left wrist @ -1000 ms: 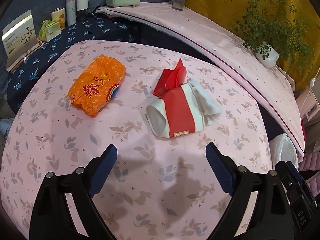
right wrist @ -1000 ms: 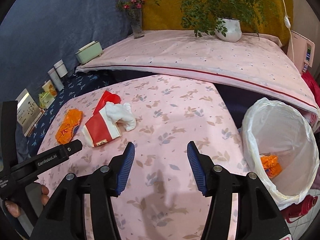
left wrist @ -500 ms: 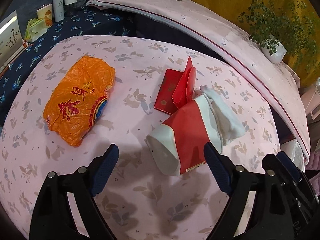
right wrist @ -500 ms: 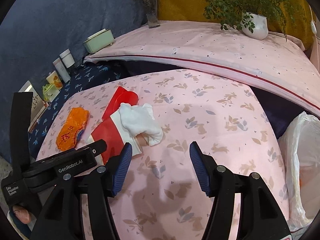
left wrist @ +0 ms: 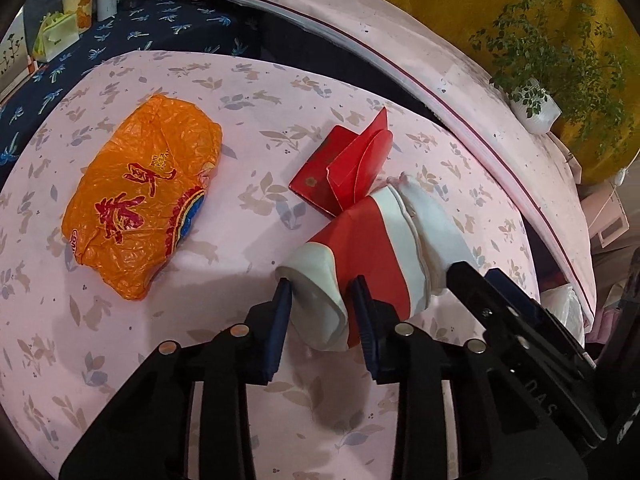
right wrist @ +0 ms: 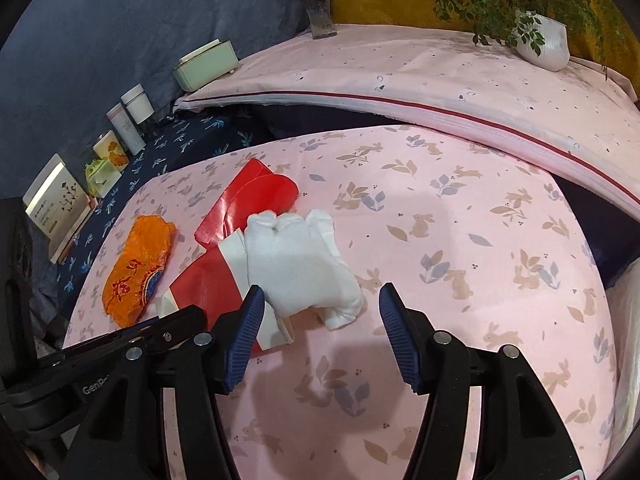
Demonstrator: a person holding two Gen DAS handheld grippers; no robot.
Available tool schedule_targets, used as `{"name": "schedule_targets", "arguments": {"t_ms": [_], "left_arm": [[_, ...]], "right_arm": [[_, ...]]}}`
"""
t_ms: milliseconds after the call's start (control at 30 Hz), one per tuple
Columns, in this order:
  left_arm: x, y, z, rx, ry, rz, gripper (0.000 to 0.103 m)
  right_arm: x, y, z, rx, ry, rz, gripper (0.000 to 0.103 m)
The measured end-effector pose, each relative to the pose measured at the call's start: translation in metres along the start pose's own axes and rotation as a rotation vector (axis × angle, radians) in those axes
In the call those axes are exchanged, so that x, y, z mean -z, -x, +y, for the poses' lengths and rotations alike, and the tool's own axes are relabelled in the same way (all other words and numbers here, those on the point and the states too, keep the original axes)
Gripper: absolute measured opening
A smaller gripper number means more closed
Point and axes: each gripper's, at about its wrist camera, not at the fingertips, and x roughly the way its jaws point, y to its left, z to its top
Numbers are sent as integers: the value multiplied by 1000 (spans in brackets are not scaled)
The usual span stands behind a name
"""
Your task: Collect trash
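A red-and-white tissue pack [left wrist: 368,256] lies on the pink floral table [left wrist: 200,360], white tissue [right wrist: 304,264] spilling from its far end. My left gripper [left wrist: 320,320] is shut on the pack's near white end. A red envelope [left wrist: 344,168] lies just behind the pack. An orange plastic wrapper [left wrist: 140,204] lies to the left, also seen in the right wrist view [right wrist: 136,268]. My right gripper [right wrist: 320,336] is open, its fingers on either side of the tissue's near edge, holding nothing.
A white-lined trash bag [right wrist: 628,340] shows at the table's right edge. Behind the table are a raised pink-covered ledge [right wrist: 440,76] with a potted plant [right wrist: 540,40] and vase [right wrist: 320,12], and a dark blue cloth [right wrist: 188,136] with boxes and bottles.
Both grippers moved forward toward the tissue pack. My left gripper closed from wide open onto the pack's near end. The right gripper stayed open and came up to the white tissue.
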Motion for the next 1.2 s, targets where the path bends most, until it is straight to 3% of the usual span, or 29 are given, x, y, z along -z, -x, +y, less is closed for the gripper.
{"name": "schedule_targets", "arguments": {"t_ms": [100,167,233,300,400,567,767,967,1200], "left_arm": [[0,1,2,0,5,-1,28],[-1,1,2,-2,8,-3,28],[-2,2,2,-6,11,-8,28],[-2,2,2,-6,14,-6,31],[1,7,-1,-29,12,-21,55],[8,14,-9,-40,20,-47,72],[14,24,-7,-41,63,-54,81],[24,31,0,-65,72,-55,83],[49,24,8,-194,28,-47,87]], "right_arm": [[0,-12,3,-12,-5,26,51],[1,-16,3,-12,-7,39,23],[3,-18,2,-5,-7,53,13],[6,-15,0,0,-9,48,11],[12,-6,-6,28,-4,31,10],[21,6,-18,32,-22,33,10],[27,2,-1,-33,64,80,10],[56,18,25,-104,163,109,10],[89,45,30,-95,183,109,10]]}}
